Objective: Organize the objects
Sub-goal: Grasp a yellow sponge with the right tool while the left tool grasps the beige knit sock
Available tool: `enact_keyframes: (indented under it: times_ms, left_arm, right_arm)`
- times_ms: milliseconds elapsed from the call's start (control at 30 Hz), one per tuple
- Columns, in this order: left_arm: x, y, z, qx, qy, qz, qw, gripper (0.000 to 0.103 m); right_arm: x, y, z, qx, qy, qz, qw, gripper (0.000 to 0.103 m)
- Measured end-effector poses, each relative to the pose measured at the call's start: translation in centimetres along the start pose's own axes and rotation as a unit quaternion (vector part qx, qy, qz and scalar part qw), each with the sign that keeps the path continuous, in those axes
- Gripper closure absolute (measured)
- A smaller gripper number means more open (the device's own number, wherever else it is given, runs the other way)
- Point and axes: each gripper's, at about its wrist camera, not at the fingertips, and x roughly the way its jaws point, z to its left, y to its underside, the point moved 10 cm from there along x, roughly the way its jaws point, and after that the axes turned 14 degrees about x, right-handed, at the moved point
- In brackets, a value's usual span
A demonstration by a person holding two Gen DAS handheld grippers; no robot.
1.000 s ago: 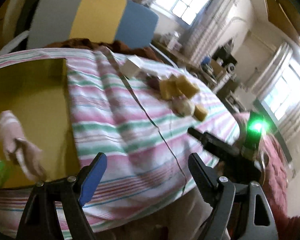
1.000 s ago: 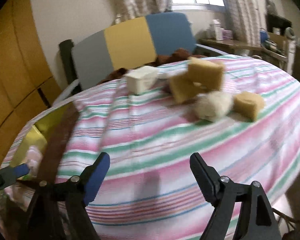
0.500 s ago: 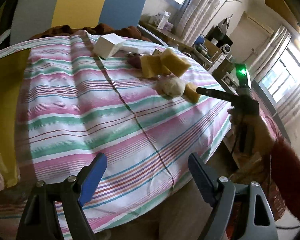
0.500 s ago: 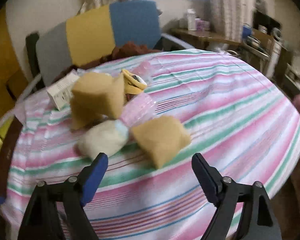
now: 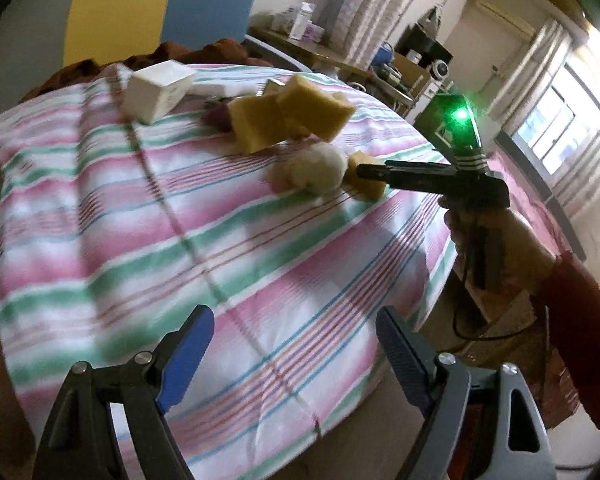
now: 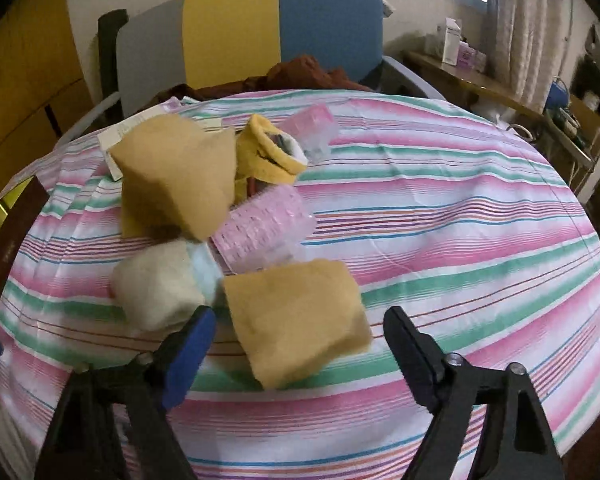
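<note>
My right gripper [image 6: 296, 340] hangs over the round desk's striped cloth [image 6: 440, 216], its jaws closing around the nearest tan sponge block [image 6: 296, 320], pads not yet pressing it. Beside that block lie a cream fluffy ball [image 6: 156, 284], a ribbed pink plastic case [image 6: 260, 228] and a larger sponge block [image 6: 176, 176]. My left gripper [image 5: 296, 348] is released, holding nothing.

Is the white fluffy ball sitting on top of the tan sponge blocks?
No, the white fluffy ball rests directly on the striped tablecloth, beside the nearest tan sponge block.
</note>
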Motion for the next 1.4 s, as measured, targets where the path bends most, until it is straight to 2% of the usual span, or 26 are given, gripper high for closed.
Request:
enact_keyframes:
  times_ms: [33,133,233,333,467,567,700,833,933,967,1033,1133,1233,1400]
  left_arm:
    - [0.5,-0.5,-0.2,0.005,0.001,0.0,1.0,0.019]
    - [1.8,-2.2,-0.7,0.013,0.003,-0.003,0.9999,0.019]
    - [3.3,-3.8,-0.7,0.011,0.001,-0.001,0.9999,0.019]
    - [4.9,-5.7,-0.6,0.013,-0.005,-0.004,0.9999,0.019]
    - [7.6,-8.1,-0.4,0.03,-0.026,0.002,0.9992,0.019]
    - [9.6,-9.9,-0.6,0.045,-0.032,0.004,0.9985,0.019]
    - [11.4,-11.5,-0.5,0.082,-0.068,0.003,0.9944,0.019]
    - [12.6,-12.3,-0.5,0.12,-0.096,-0.002,0.988,0.019]
    - [13.9,-11.9,-0.8,0.138,-0.074,0.013,0.9876,0.021]
    - [14.4,-11.3,-1.0,0.145,-0.062,0.023,0.9873,0.027]
    - [14.5,-10.9,-1.1,0.151,-0.062,0.021,0.9863,0.029]
    - [13.9,-11.1,-0.2,0.128,-0.059,0.011,0.9899,0.042]
    - [13.2,-10.9,0.5,0.103,-0.032,-0.005,0.9941,0.044]
    - [11.8,-9.7,0.8,0.103,-0.037,-0.02,0.9938,0.045]
  right_arm:
    - [0.2,0.1,-0.2,-0.002,0.01,0.004,1.0,0.034]
    - [0.1,0.0,-0.2,0.008,0.003,0.008,1.0,0.04]
    - [-0.5,-0.2,-1.1,0.049,-0.007,0.016,0.999,0.043]
    - [-1.7,-0.9,-3.3,0.075,0.025,0.001,0.997,0.044]
    - [-1.9,-1.1,-5.3,0.108,0.039,0.003,0.993,0.044]
    - [-1.4,-0.7,-5.6,0.108,0.048,0.017,0.993,0.044]
    - [-0.9,-0.5,-5.8,0.108,0.048,0.025,0.993,0.044]
    - [-0.7,-0.5,-6.2,0.12,0.04,0.03,0.992,0.044]
    - [-0.6,-0.5,-6.1,0.119,0.042,0.03,0.992,0.044]
    - [-0.6,-0.5,-6.1,0.118,0.042,0.03,0.992,0.044]
    - [-0.5,-0.5,-6.1,0.118,0.043,0.03,0.992,0.044]
    - [-0.4,-0.5,-6.0,0.12,0.042,0.03,0.991,0.043]
    - [-0.4,-0.5,-6.0,0.12,0.041,0.029,0.991,0.043]
    - [-0.4,-0.5,-6.2,0.121,0.04,0.028,0.991,0.043]
